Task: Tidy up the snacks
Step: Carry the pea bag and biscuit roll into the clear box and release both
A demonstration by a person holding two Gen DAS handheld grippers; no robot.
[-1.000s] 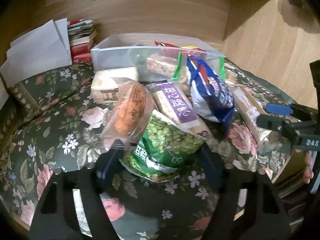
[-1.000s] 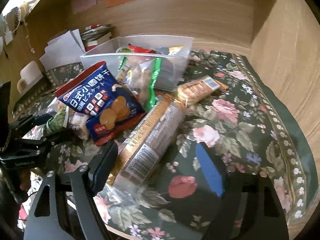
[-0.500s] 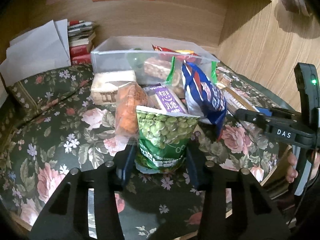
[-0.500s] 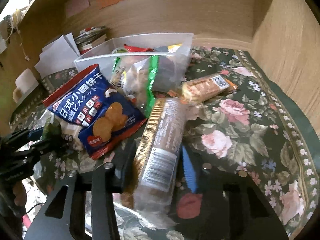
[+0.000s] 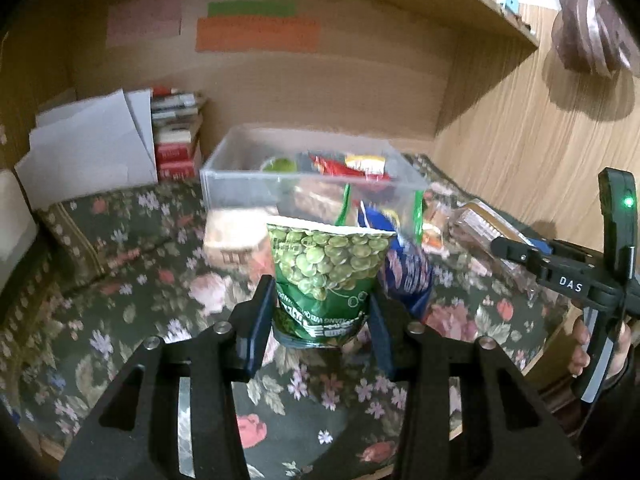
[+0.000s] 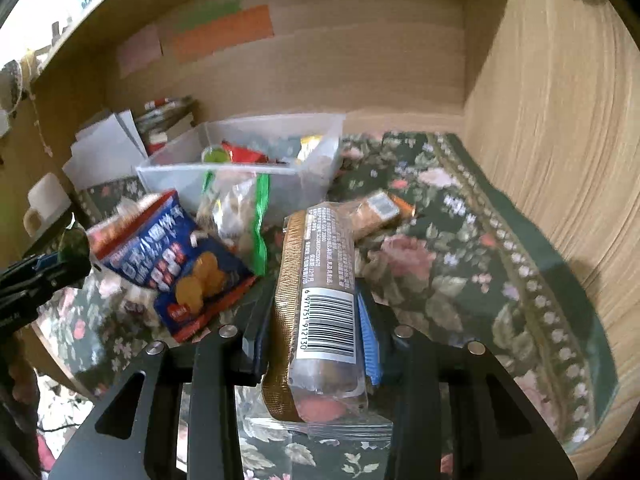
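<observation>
Surroundings: wooden alcove, floral cloth, paper and books at left.

Floral tablecloth (image 5: pixel 120 248), dark green with pink roses, covers the surface. White folded paper sheets (image 5: pixel 88 144) stand at rear left; just beside them a stack of books (image 5: pixel 176 132), red spines lowest. On the wooden back wall (image 5: pixel 360 80), three coloured paper strips: pink (image 5: pixel 144 20), green (image 5: pixel 252 8), orange (image 5: pixel 256 34) just below the green. Wood-grain side panel (image 6: pixel 560 120) at right. A white mug (image 6: pixel 44 204) sits at far left in the right wrist view.

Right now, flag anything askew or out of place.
Nothing is spilled or torn. A blue cracker bag and a green-edged clear pack lie heaped against the clear bin, not inside it.
</observation>
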